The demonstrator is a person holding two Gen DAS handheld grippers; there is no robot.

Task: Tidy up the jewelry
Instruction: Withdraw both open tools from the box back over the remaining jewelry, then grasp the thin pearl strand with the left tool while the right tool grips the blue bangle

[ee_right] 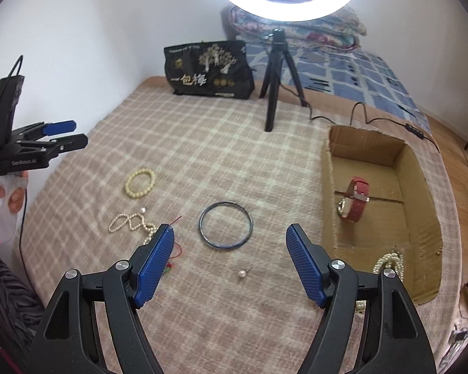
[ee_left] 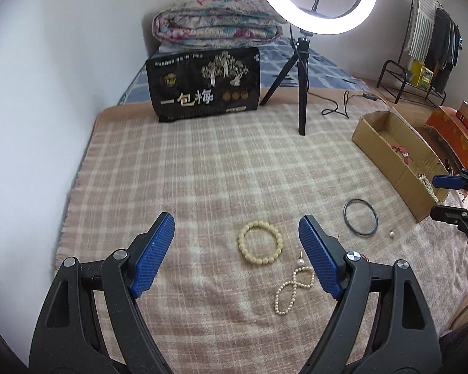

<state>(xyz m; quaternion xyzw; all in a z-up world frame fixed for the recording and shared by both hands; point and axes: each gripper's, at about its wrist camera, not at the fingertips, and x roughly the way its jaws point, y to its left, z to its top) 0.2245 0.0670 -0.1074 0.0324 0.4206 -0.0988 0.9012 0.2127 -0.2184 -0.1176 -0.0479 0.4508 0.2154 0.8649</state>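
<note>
I centre my wide-spread, empty left gripper [ee_left: 237, 233] over the bead bracelet [ee_left: 260, 241] (right gripper [ee_right: 231, 243] gapes too), pinching one side.

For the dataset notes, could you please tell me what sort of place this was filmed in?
Most likely a bedroom at home: a bed under a plaid blanket, a folded floral quilt at its head, and a clothes rack by the far wall.

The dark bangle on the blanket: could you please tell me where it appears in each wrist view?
Left wrist view: the dark bangle lies right of centre, before the cardboard box.
Right wrist view: the dark bangle lies near the centre, left of the cardboard box.
Shared landmark: the cream bead bracelet.
</note>
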